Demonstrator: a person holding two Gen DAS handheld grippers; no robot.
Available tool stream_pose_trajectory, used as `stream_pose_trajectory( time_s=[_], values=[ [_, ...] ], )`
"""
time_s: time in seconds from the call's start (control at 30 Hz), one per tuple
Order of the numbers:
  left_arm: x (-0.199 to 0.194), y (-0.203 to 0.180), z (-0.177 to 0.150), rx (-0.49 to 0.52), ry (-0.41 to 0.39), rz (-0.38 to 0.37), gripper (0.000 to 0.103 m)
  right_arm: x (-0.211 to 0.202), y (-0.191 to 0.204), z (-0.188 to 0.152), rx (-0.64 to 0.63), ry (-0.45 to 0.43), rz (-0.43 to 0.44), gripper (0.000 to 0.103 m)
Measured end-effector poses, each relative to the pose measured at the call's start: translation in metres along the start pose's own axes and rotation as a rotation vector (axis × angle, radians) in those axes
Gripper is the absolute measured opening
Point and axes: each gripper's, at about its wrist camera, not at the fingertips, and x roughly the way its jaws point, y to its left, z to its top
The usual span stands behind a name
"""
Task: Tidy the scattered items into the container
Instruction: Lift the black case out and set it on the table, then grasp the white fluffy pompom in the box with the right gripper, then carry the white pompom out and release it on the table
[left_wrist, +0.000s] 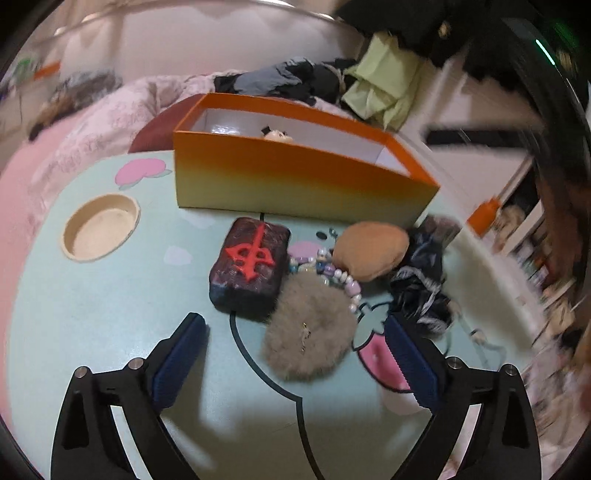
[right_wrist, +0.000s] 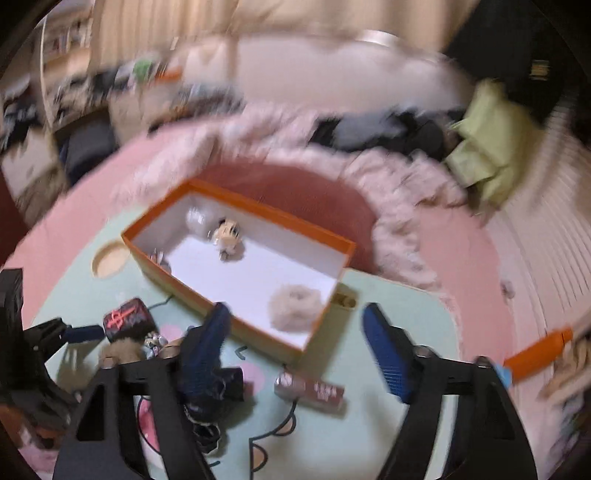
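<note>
An orange box (left_wrist: 295, 173) stands on the mint table; in the right wrist view its white inside (right_wrist: 236, 273) holds a small doll (right_wrist: 229, 236) and a beige fluffy scrunchie (right_wrist: 295, 304). In front of it lie a dark block with a red sign (left_wrist: 249, 267), a grey-brown fur pompom (left_wrist: 308, 330), a bead bracelet (left_wrist: 340, 277), a tan pouch (left_wrist: 371, 251) and a black tangle (left_wrist: 421, 284). My left gripper (left_wrist: 295, 332) is open, its jaws either side of the pompom. My right gripper (right_wrist: 295, 321) is open and empty above the box's near corner. A brown tube (right_wrist: 314, 393) lies below it.
A round cup recess (left_wrist: 99, 227) is set in the table's left part. The table sits on a pink bed with a rumpled blanket (right_wrist: 399, 184), dark clothes and a green cloth (left_wrist: 384, 85) behind. An orange bottle (right_wrist: 535, 352) lies at the right.
</note>
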Motion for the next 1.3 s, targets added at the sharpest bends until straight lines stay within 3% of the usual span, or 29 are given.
stream_pose_trajectory(
  time_s=[0.1,0.23,0.3,0.5,0.63,0.7,0.83,0.97,1.07,1.17,1.3],
  values=[
    [0.004,-0.007,-0.002,0.056,0.016,0.053,0.099,0.032,0.008,0.031,-0.192,0.147,0.060,0.059],
    [0.004,-0.008,-0.003,0.074,0.018,0.044,0.099,0.076,0.028,0.038,-0.505,0.381,0.100,0.053],
    [0.003,-0.005,-0.003,0.068,0.015,0.036,0.099,0.088,0.034,0.039,-0.592,0.445,0.110,0.052],
    [0.002,-0.003,-0.005,0.054,0.008,0.014,0.100,0.118,0.030,0.052,-0.731,0.642,0.151,0.047],
    [0.001,-0.001,-0.004,0.047,0.004,0.007,0.100,0.147,0.034,0.035,-0.859,0.791,0.142,0.047],
    [0.002,-0.001,-0.004,0.044,0.006,0.005,0.100,0.162,0.034,0.031,-0.839,0.848,0.192,0.035],
    [-0.001,-0.002,-0.004,0.041,0.004,0.003,0.100,0.161,0.031,0.034,-0.823,0.807,0.242,0.026],
    [-0.002,-0.002,-0.003,0.026,0.000,-0.009,0.100,0.124,0.012,0.062,-0.669,0.608,0.324,0.026],
    [-0.002,0.000,-0.003,0.013,-0.005,-0.010,0.100,0.070,-0.008,0.075,-0.497,0.442,0.426,0.026],
    [-0.003,0.004,-0.003,-0.014,-0.013,-0.025,0.100,0.011,-0.014,0.049,-0.384,0.320,0.527,0.026],
    [-0.004,0.008,-0.003,-0.041,-0.023,-0.033,0.100,0.007,-0.008,-0.001,-0.200,0.342,0.561,0.026]
  ],
)
